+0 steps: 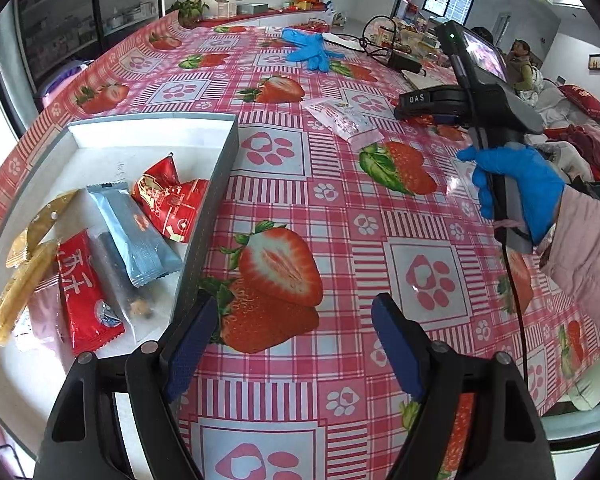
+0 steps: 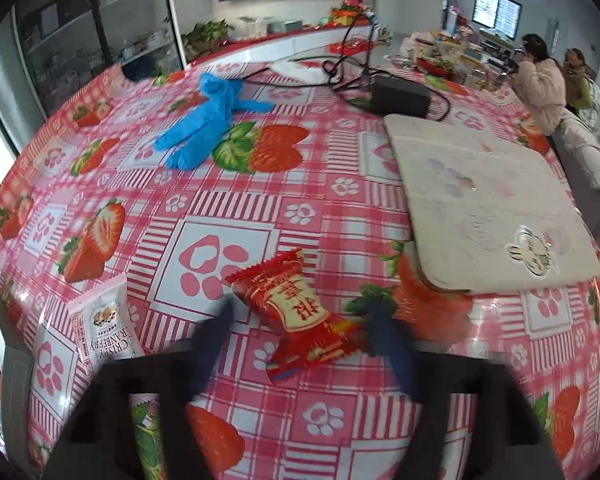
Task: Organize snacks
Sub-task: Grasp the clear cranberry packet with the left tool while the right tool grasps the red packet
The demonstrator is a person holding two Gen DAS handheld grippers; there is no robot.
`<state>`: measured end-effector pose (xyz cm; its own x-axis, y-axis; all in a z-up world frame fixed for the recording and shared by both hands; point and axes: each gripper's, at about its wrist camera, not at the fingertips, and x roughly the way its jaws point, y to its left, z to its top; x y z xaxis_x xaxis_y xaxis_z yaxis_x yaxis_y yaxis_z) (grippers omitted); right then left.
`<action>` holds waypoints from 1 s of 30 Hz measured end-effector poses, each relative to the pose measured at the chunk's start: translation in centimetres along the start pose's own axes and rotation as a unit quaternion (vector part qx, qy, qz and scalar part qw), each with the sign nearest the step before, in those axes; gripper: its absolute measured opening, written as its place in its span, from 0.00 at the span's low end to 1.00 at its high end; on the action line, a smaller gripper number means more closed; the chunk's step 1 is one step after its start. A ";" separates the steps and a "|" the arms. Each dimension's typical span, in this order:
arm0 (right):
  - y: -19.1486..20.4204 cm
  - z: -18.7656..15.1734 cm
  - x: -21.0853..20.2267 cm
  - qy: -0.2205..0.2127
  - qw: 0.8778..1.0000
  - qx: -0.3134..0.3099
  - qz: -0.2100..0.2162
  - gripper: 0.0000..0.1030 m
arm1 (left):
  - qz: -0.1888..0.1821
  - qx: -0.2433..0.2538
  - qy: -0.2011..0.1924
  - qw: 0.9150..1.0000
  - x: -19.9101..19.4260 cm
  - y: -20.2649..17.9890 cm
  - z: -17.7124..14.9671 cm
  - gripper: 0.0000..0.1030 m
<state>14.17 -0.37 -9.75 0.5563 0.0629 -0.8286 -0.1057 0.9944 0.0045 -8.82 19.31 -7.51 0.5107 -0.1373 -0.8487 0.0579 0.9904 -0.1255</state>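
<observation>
The red snack packet (image 2: 300, 316) lay on the tablecloth (image 2: 260, 184) between the right gripper's (image 2: 300, 334) spread fingers, untouched; the left gripper (image 1: 292, 344) hovered spread, empty.

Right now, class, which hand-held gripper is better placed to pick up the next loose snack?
Right. The right hand-held gripper already straddles the red candy; the left hand-held gripper hangs open over bare tablecloth beside the box.

Blue gloves (image 2: 208, 120) lie near a white mat (image 2: 488, 204).
</observation>
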 end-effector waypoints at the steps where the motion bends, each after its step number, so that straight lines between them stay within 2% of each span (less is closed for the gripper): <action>1: 0.0 -0.1 -0.1 -0.001 1.000 -0.002 -0.001 0.45 | -0.002 -0.003 -0.002 1.000 -0.1 -0.1 0.3 0.80; 5: 0.1 -1.6 -1.1 0.002 1.000 -0.022 -0.008 0.45 | -0.008 -0.008 -0.013 1.000 -0.5 -0.8 2.5 0.80; 13: -3.2 -8.5 -6.1 0.013 1.000 -0.013 0.003 0.45 | -0.007 -0.036 -0.018 0.999 2.0 -3.6 9.2 0.80; 17: -4.9 -11.9 -8.4 0.014 1.000 0.006 0.017 0.45 | 0.021 -0.056 0.002 0.998 5.5 -4.9 12.4 0.80; 22: -5.9 -14.5 -10.0 0.007 0.999 0.018 0.028 0.45 | 0.059 -0.141 0.053 0.987 11.1 -4.1 14.6 0.80; 23: -5.9 -14.8 -10.2 0.005 0.999 0.020 0.030 0.45 | 0.072 -0.150 0.055 0.985 11.8 -4.0 14.7 0.80; 25: -6.0 -15.2 -10.4 0.001 0.999 0.022 0.034 0.45 | 0.102 -0.150 0.025 0.983 11.9 -4.2 15.2 0.81; 30: -5.8 -15.7 -10.6 -0.009 0.999 0.017 0.033 0.45 | 0.130 -0.132 0.031 0.982 13.7 -4.8 16.0 0.93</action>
<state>-4.03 -8.18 -9.76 0.5639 0.1303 -0.8155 -0.1147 0.9903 0.0789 11.66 12.95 -10.28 0.4254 0.1117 -0.8981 -0.2972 0.9545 -0.0221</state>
